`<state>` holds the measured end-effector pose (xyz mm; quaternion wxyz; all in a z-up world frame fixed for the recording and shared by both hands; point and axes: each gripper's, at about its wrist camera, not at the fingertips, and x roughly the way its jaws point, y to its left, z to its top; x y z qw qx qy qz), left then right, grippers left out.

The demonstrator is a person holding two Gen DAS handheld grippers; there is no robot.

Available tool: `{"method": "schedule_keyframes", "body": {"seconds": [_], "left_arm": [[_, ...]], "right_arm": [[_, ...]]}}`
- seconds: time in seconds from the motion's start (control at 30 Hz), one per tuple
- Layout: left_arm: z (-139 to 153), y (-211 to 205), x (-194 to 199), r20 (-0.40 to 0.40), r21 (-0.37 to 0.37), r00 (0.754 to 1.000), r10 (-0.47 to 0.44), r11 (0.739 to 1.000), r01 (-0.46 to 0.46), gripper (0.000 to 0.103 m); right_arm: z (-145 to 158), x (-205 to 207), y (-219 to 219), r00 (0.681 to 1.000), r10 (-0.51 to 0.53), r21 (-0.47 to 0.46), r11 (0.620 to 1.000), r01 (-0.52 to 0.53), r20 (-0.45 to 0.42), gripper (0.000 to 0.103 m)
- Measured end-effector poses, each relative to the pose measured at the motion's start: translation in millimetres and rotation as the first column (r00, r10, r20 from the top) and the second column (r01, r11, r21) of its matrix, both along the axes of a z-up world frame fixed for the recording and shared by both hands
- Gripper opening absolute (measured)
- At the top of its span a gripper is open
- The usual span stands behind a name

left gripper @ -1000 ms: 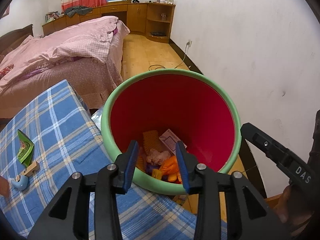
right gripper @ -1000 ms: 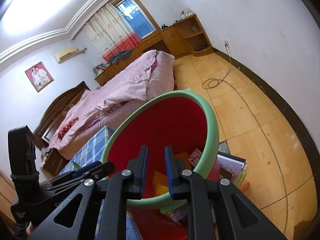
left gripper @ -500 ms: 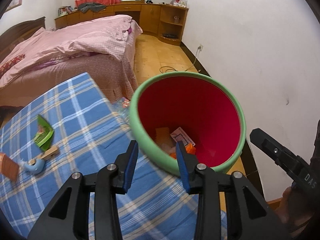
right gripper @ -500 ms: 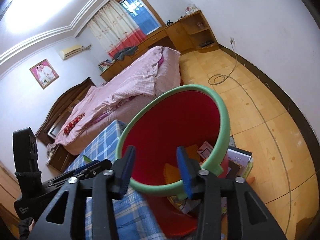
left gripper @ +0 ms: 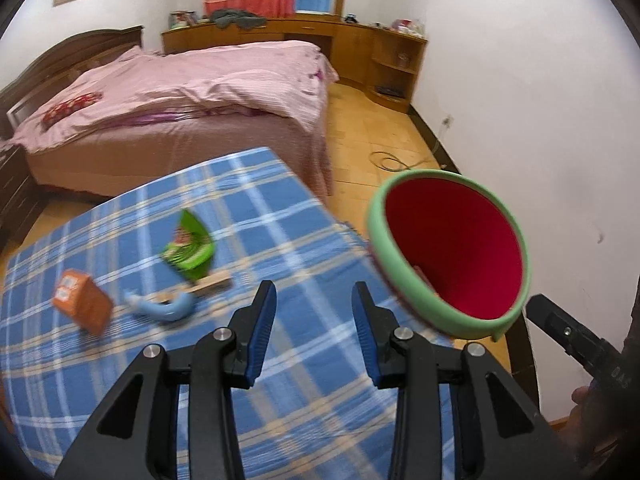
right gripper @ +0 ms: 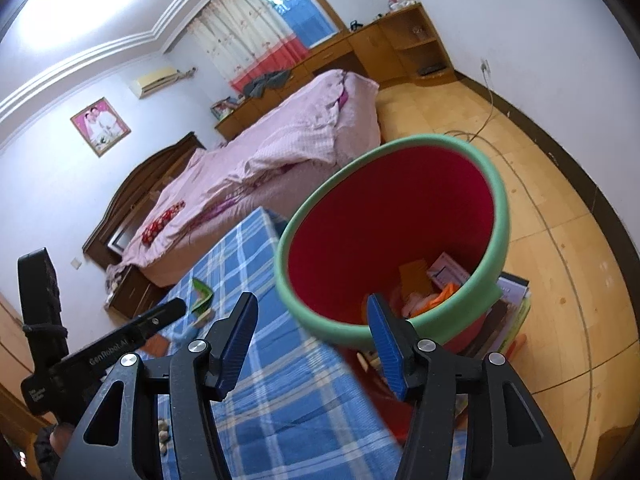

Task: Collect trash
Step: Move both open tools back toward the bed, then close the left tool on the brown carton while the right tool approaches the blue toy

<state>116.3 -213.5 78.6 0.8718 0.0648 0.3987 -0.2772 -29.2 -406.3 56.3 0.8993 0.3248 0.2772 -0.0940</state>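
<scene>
Both grippers empty beside the bin.
Left gripper (left gripper: 314,312) jaws narrow, wrapper (left gripper: 188,252) ahead-left; right gripper (right gripper: 312,326) jaws just widened over bin (right gripper: 500,208).

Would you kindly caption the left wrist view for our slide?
Empty left gripper over the plaid cloth, facing green wrapper, orange carton and red bin.

Blue plaid tablecloth (left gripper: 248,208) carries green snack wrapper (left gripper: 188,250), orange carton (left gripper: 82,302), wooden stick (left gripper: 210,282), light-blue curved piece (left gripper: 168,309), all near together.
</scene>
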Motion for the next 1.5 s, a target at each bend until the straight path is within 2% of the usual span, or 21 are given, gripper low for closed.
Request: {"method": "schedule_keyframes", "body": {"seconds": [0.1,0.3,0.53,0.8,0.97,1.13,1.5], "left_arm": [[0,21,7,-0.001,0.0,0.999,0.04,0.999,-0.04,0.04],[-2,61,22,0.009,0.007,0.992,0.125,0.992,-0.125,0.051],[-7,106,44,0.026,0.025,0.975,0.219,0.975,-0.22,0.059],[-21,146,75,0.016,0.039,0.958,0.287,0.957,-0.288,0.062],[-29,160,91,0.013,0.035,0.948,0.319,0.947,-0.319,0.062],[-42,161,105,0.01,0.064,0.948,0.319,0.946,-0.319,0.062],[-67,165,116,-0.049,0.06,0.947,0.319,0.947,-0.316,0.061]], "right_arm": [[0,3,9,1.0,0.009,0.0,1.0,-0.009,-0.004,0.071],[4,11,27,1.0,0.027,-0.032,0.999,-0.027,-0.006,0.071],[0,28,45,0.998,0.047,-0.059,0.997,-0.049,-0.029,0.072],[-10,48,63,0.995,0.059,-0.066,0.996,-0.064,-0.075,0.072],[-17,58,73,0.991,0.075,-0.069,0.994,-0.082,-0.107,0.072],[-23,65,76,0.988,0.084,-0.073,0.993,-0.095,-0.131,0.072],[-31,78,83,0.979,0.113,-0.067,0.99,-0.126,-0.167,0.072]]}}
